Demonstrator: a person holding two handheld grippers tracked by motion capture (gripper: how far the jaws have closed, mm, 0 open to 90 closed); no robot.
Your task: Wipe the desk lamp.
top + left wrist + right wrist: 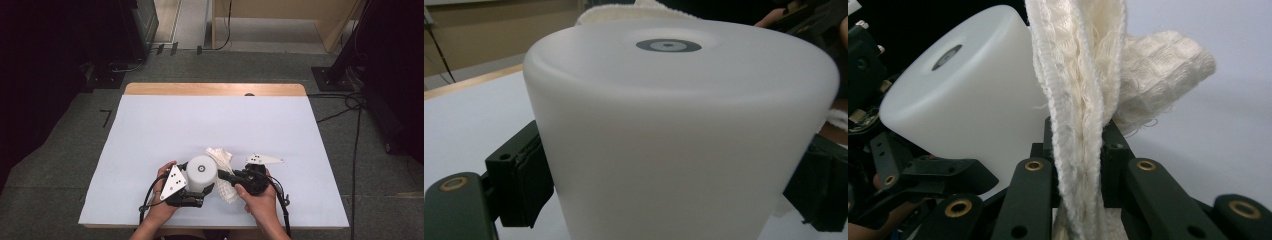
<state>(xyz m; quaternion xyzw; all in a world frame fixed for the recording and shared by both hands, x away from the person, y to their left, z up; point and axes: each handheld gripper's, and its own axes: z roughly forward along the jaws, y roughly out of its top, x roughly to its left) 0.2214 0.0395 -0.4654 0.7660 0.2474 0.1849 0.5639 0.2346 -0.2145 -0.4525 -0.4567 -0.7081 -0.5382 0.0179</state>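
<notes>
A white cylindrical container (201,172) stands near the table's front edge, a small dark ring on its top (668,46). My left gripper (196,192) is shut on it, black pads (521,180) pressing both sides of its wall (674,165). A cream waffle-weave cloth (224,172) lies bunched against the container's right side. My right gripper (223,176) is shut on a folded edge of that cloth (1083,125), which rises between its jaws beside the container (968,100).
A white sheet covers the table (210,125); its wooden far edge (215,89) shows at the back. Cables (350,105) trail over the floor at the right. A person's hands (257,200) hold both grippers at the front edge.
</notes>
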